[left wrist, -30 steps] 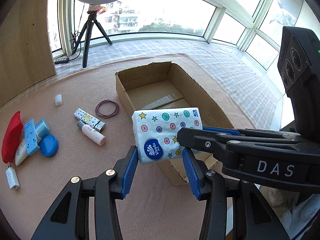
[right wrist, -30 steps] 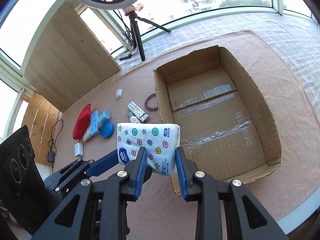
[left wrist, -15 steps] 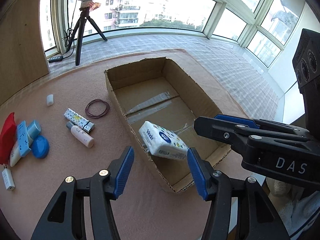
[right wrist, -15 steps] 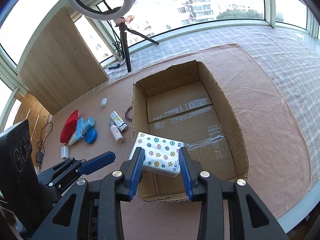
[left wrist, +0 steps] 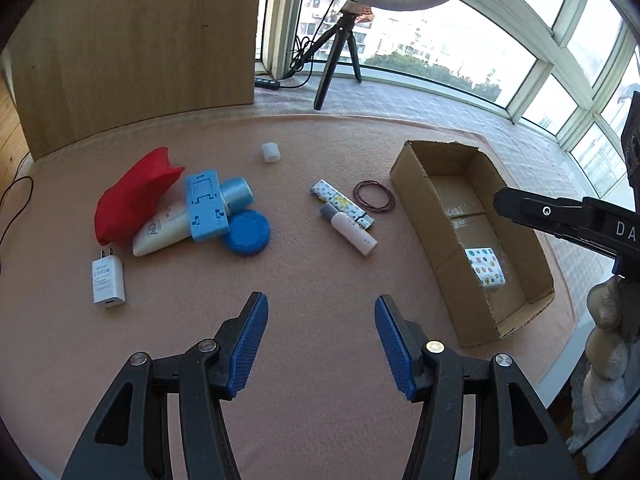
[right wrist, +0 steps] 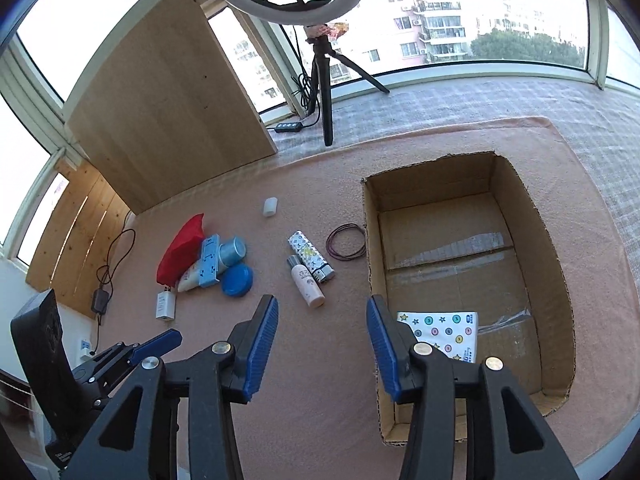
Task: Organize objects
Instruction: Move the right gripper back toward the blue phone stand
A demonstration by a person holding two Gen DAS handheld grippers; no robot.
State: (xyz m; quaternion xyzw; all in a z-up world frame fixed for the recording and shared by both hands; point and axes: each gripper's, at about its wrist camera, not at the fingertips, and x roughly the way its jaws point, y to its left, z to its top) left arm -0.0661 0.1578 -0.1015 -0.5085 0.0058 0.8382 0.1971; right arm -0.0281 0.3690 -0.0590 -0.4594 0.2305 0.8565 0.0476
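Both claws stand open and empty: the left gripper [left wrist: 320,334] hovers above bare pink mat [left wrist: 320,420], and the right gripper [right wrist: 320,346] hangs over the near left wall of the cardboard box [right wrist: 554,264], jaws spread wide. One item is stowed: the tissue pack [right wrist: 444,330] lies flat on the box floor at its near end, apart from both claws. Everything else remains on the mat, well left of the box: the hair ties [left wrist: 374,201] just beside the box wall, the patterned tube [left wrist: 340,203] touching the small white bottle [left wrist: 352,232], the white cap [left wrist: 270,152], the blue lid [left wrist: 246,233], the blue holder [left wrist: 205,206] resting on the lotion tube [left wrist: 160,229] and blue cylinder [left wrist: 238,193], the red pouch [left wrist: 132,196], and the white charger [left wrist: 107,282]. Judged status: early stage; roughly ten items left to box.
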